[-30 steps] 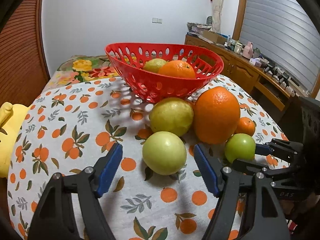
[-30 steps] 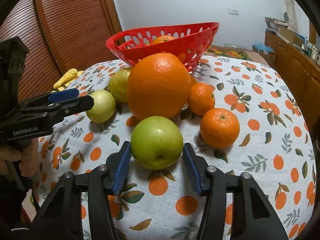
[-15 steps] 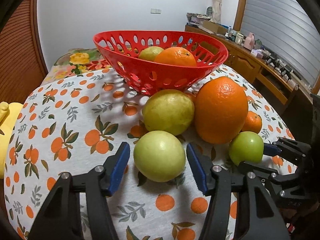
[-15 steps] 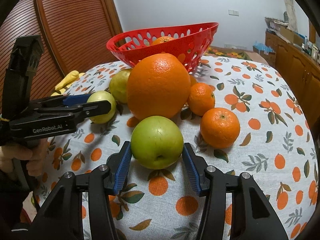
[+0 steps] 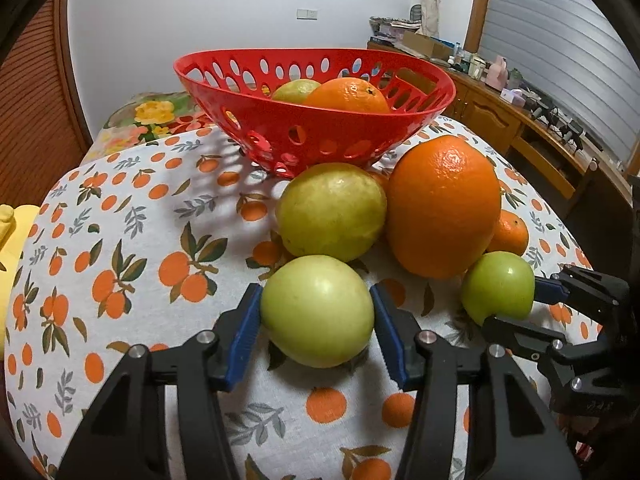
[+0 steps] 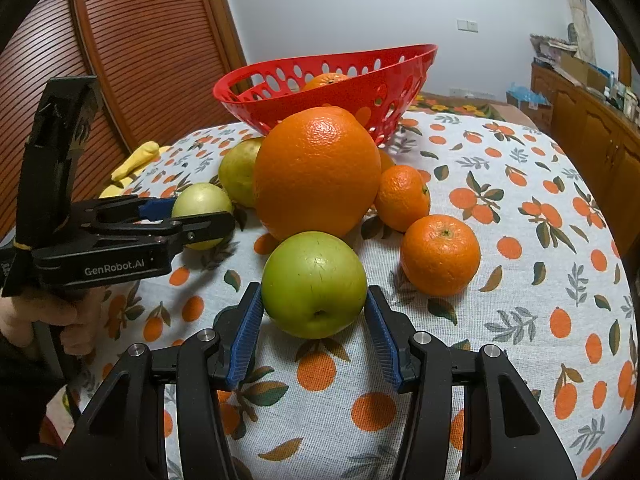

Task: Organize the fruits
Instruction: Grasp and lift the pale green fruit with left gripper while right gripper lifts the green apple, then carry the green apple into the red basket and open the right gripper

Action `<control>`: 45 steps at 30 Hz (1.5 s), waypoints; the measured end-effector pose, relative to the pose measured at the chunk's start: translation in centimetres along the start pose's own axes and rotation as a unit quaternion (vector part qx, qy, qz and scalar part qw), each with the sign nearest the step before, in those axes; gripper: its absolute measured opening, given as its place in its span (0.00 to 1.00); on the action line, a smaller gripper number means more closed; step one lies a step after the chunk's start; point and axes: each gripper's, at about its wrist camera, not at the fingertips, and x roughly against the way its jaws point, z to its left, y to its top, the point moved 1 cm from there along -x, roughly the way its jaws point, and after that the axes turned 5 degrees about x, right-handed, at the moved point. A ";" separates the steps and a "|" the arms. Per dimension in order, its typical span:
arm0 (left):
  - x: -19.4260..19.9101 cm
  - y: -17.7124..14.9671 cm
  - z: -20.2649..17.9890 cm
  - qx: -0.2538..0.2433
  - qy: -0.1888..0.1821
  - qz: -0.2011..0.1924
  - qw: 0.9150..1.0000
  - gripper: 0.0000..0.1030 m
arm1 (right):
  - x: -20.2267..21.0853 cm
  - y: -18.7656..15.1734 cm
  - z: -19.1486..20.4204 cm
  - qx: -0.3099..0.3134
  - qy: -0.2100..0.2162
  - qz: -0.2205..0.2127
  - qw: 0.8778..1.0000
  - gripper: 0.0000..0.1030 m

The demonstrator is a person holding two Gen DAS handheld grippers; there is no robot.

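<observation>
- left gripper (image 5: 316,330): blue ribbed fingers touching both sides of the smooth, round pale-green fruit (image 5: 318,310).
- right gripper (image 6: 314,330): fingers bracket the glossy green apple (image 6: 315,284), contact unclear.
- perforated red plastic basket (image 5: 320,132) beyond.

Bare tablecloth (image 5: 132,216) lies open left of the fruit cluster; ahead, a large orange (image 6: 316,172) and yellow-green fruit (image 5: 331,211) block the red basket (image 5: 320,136).

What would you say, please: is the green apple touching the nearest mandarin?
Apart. The right wrist view shows bare tablecloth between the green apple and the mandarin.
</observation>
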 end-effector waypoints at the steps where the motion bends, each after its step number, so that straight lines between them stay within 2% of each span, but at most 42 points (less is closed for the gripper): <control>1: 0.2 -0.2 0.0 0.002 -0.001 -0.001 1.000 0.52 | 0.0 0.0 0.0 0.000 0.000 0.000 1.000 0.51; 10: 3.1 -1.3 -0.2 0.012 -0.016 -0.029 0.999 0.52 | -0.1 -0.2 0.3 0.005 -0.003 0.000 1.000 0.51; 22: 5.4 -0.5 -0.9 0.013 -0.026 -0.058 0.998 0.52 | 2.4 0.4 0.1 0.008 0.017 -0.039 0.999 0.51; 32: 6.6 1.2 -1.1 0.009 -0.025 -0.079 0.996 0.52 | 4.9 3.7 -0.1 0.032 0.007 -0.075 0.997 0.51; 45: 7.8 3.6 -0.6 0.006 -0.018 -0.107 0.994 0.52 | 5.2 8.4 -0.4 0.061 -0.009 -0.094 0.994 0.51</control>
